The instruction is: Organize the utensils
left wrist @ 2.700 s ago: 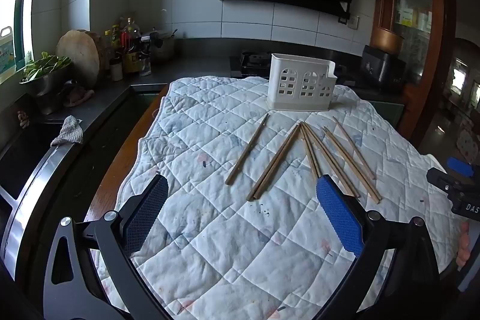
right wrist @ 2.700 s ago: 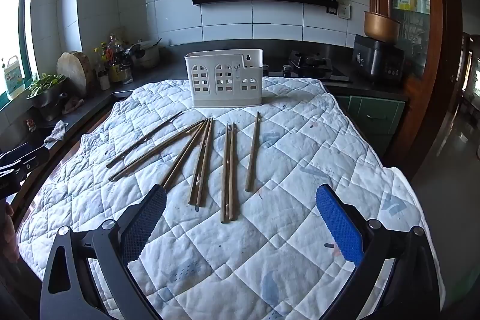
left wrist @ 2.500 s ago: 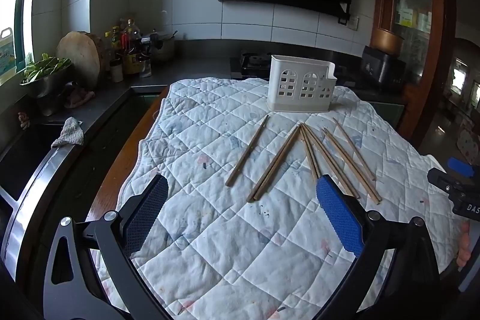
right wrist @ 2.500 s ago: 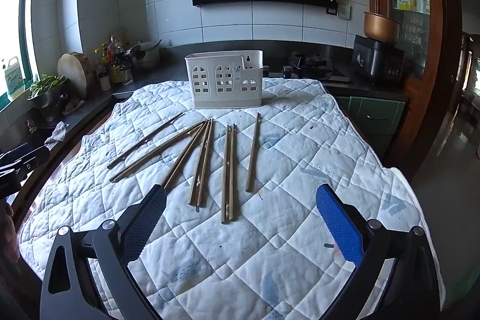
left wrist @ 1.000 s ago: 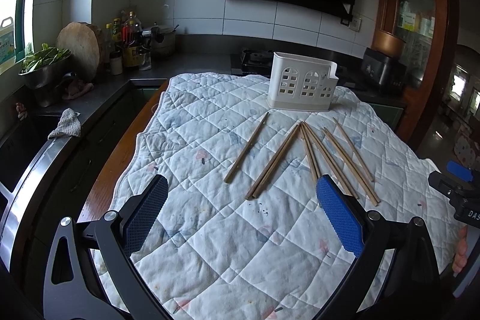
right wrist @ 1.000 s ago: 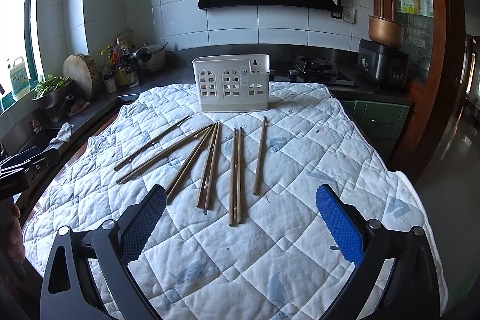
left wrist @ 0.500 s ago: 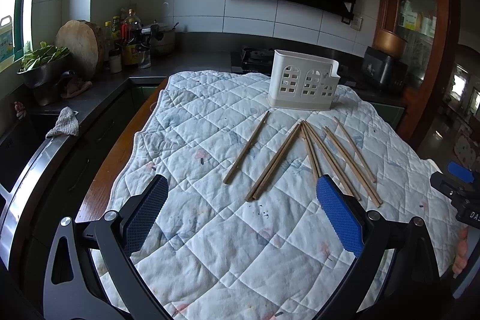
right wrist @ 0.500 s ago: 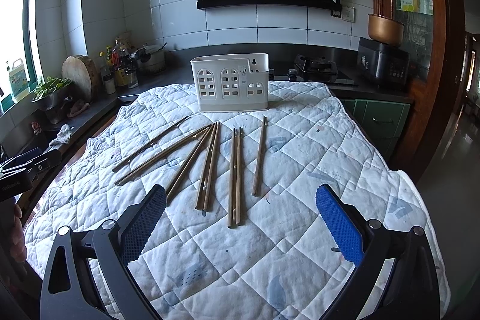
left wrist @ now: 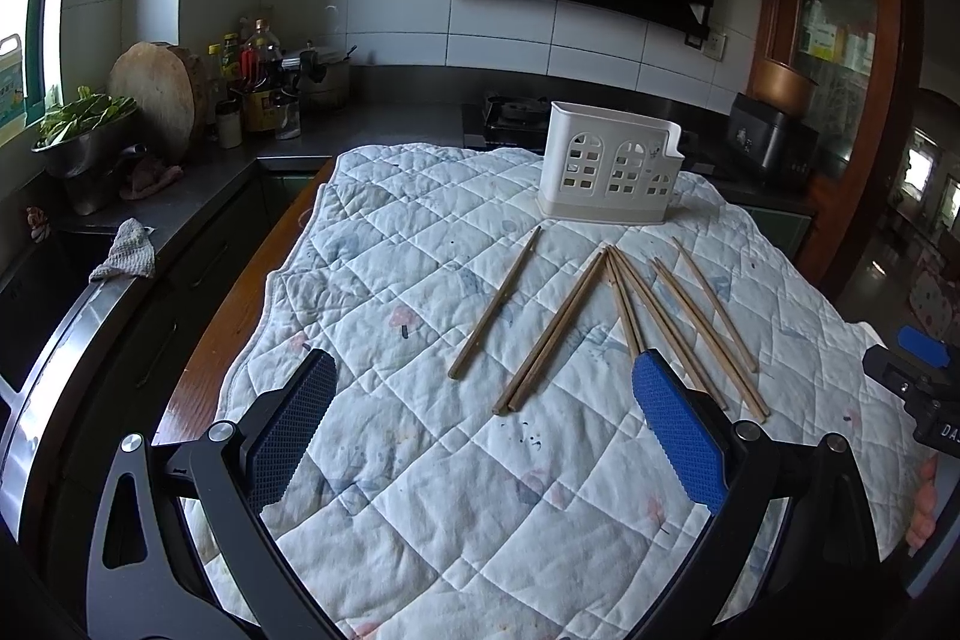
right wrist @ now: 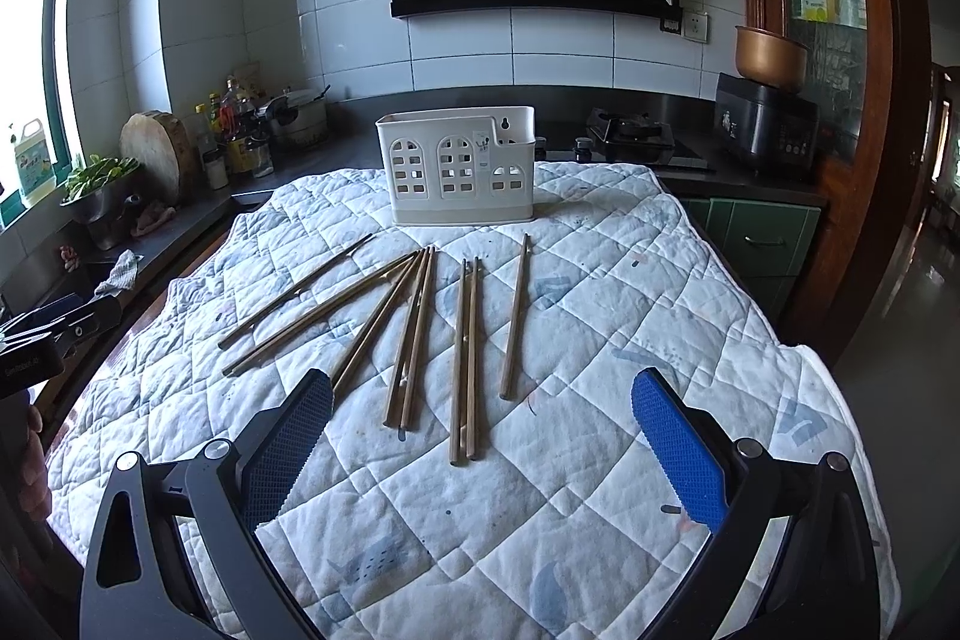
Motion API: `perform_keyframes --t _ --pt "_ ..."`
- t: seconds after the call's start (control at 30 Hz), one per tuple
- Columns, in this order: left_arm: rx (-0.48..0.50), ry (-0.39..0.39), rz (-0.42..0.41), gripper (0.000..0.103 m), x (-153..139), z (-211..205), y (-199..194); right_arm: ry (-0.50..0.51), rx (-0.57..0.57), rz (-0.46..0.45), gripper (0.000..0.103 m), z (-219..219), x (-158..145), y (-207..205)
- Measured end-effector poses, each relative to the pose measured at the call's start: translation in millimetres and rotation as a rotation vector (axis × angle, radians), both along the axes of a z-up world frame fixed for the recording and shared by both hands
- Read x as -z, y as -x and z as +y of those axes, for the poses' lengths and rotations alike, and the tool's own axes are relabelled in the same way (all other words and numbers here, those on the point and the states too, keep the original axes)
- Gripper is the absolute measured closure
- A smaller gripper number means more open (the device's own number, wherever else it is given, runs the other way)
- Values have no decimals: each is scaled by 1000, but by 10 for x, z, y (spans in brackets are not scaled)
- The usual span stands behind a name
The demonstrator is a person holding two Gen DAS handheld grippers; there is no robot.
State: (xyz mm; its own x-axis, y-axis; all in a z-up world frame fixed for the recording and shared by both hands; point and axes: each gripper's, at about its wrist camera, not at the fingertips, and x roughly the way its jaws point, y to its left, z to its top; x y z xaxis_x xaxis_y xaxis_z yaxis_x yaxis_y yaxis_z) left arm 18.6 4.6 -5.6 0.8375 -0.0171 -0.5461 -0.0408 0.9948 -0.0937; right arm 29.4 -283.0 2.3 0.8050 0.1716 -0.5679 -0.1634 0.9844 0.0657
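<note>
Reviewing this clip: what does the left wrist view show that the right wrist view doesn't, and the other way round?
Only the left wrist view shows the right gripper at its right edge and the left gripper wide open in the foreground.

Only the right wrist view shows the left gripper from outside, at its left edge, the right gripper's own open fingers, and the green cabinet drawers.

Both show the white utensil holder standing on the quilted cloth, the wooden chopsticks lying loose in front of it, and the round chopping board.
</note>
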Motion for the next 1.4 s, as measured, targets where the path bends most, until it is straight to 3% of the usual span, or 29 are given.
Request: perform_keyframes --t 0.77,1.03,1.2,1.27,1.33,1.4 --pt "-9 -42 -57 5 -104 0 -61 1 25 -43 6 -127 -48 -21" --pt "0 -84 -32 6 -27 89 -269 -11 48 -14 7 -226 48 -148" --pt "34 -56 27 7 134 141 -479 -14 58 14 7 -245 147 -252" --pt "52 -59 59 24 216 147 -576 -4 59 28 7 -233 191 -307" --pt "74 -49 92 25 296 159 -671 5 57 45 7 -216 240 -373" --pt "94 -45 122 31 365 160 -751 9 56 63 8 -201 292 -442"
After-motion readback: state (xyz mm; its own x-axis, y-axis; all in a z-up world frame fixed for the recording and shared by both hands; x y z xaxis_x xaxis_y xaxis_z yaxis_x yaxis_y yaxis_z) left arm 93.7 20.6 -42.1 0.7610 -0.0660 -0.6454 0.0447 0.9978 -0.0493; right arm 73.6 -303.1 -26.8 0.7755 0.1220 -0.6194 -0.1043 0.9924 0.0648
